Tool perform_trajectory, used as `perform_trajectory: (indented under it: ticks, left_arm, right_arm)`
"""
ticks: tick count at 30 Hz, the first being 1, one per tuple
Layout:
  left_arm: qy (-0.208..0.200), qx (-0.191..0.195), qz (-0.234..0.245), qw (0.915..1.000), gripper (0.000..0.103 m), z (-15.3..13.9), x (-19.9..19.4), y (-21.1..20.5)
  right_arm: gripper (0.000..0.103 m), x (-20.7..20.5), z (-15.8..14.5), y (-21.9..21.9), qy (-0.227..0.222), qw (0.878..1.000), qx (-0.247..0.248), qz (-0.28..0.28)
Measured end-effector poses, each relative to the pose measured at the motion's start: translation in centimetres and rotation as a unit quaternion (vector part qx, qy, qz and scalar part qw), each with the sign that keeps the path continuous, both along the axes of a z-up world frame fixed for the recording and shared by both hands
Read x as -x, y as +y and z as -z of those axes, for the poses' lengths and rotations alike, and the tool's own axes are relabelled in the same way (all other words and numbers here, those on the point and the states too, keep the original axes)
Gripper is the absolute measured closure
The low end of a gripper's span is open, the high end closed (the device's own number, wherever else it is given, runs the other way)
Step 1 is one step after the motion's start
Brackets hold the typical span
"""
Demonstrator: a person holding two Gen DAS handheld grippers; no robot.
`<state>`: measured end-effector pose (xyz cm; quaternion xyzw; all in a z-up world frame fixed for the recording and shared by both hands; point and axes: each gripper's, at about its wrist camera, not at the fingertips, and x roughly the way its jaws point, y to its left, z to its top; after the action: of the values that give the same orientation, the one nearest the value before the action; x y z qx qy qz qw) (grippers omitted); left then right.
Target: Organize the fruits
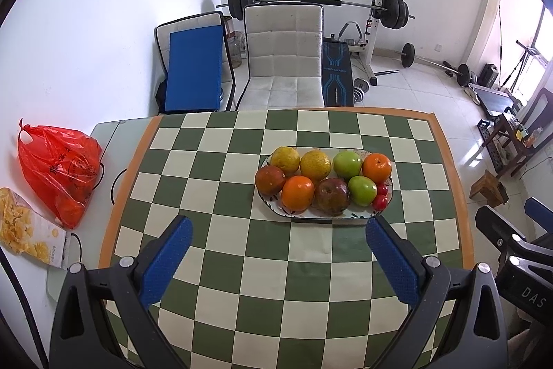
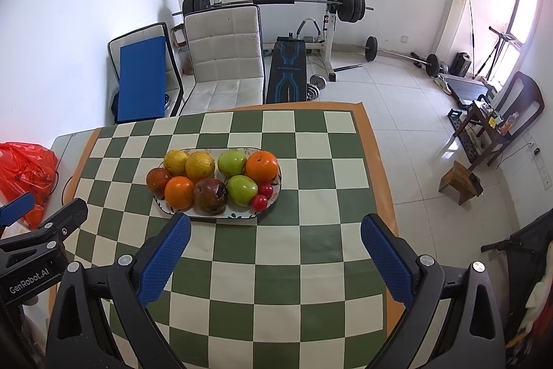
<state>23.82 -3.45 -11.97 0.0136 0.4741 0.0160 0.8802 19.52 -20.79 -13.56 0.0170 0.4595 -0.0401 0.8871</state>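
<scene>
An oval patterned plate [image 1: 300, 215] [image 2: 207, 215] sits mid-table on the green-and-cream checkered cloth. It holds two yellow citrus fruits [image 1: 315, 164], two oranges [image 1: 298, 192], two green apples [image 1: 362, 190], two dark red fruits [image 1: 333, 196] and small red fruits [image 1: 380, 201]. My left gripper [image 1: 279, 225] is open, above the cloth just short of the plate, nothing between its blue pads. My right gripper [image 2: 275, 225] is open too, to the right of the plate, also empty. The left gripper's body [image 2: 38, 251] shows at the left edge of the right wrist view.
A red plastic bag [image 1: 58, 172] with orange fruit inside and a yellow snack packet [image 1: 27, 230] lie on the table's bare left part. A white chair [image 1: 283, 57] stands behind the table, with a blue mat, weight bench and barbells beyond. A wooden stool [image 2: 459, 180] stands at right.
</scene>
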Motion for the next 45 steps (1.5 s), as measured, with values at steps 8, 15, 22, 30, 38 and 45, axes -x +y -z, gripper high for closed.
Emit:
perform_trajectory:
  ticks: [8, 15, 22, 30, 38, 45]
  left_arm:
    - [-0.006, 0.0, 0.001, 1.0, 0.0, -0.4, 0.2, 0.1]
    - [-0.015, -0.002, 0.002, 0.9999, 0.0, -0.9, 0.2, 0.3]
    - [-0.016, -0.003, 0.002, 0.9999, 0.0, -1.0, 0.3, 0.4]
    - [-0.017, -0.002, 0.004, 0.9998, 0.0, -1.2, 0.4, 0.4]
    - [-0.017, 0.0, 0.003, 0.9999, 0.0, -1.3, 0.5, 0.4]
    - [-0.018, 0.002, 0.004, 0.9998, 0.0, -1.5, 0.6, 0.2]
  right_arm:
    - [0.002, 0.3, -0.6, 0.5, -0.003, 1.0, 0.0, 0.002]
    - [0.002, 0.3, -0.8, 0.5, -0.004, 1.0, -0.003, 0.003]
    - [0.002, 0.4, -1.0, 0.6, -0.007, 1.0, -0.002, 0.004]
    - [0.002, 0.5, -1.5, 0.9, -0.01, 1.0, -0.001, 0.005]
    - [0.002, 0.7, -1.8, 0.8, -0.011, 1.0, -0.002, 0.007]
    - [0.002, 0.8, -2.3, 0.9, -0.013, 1.0, 0.0, 0.009]
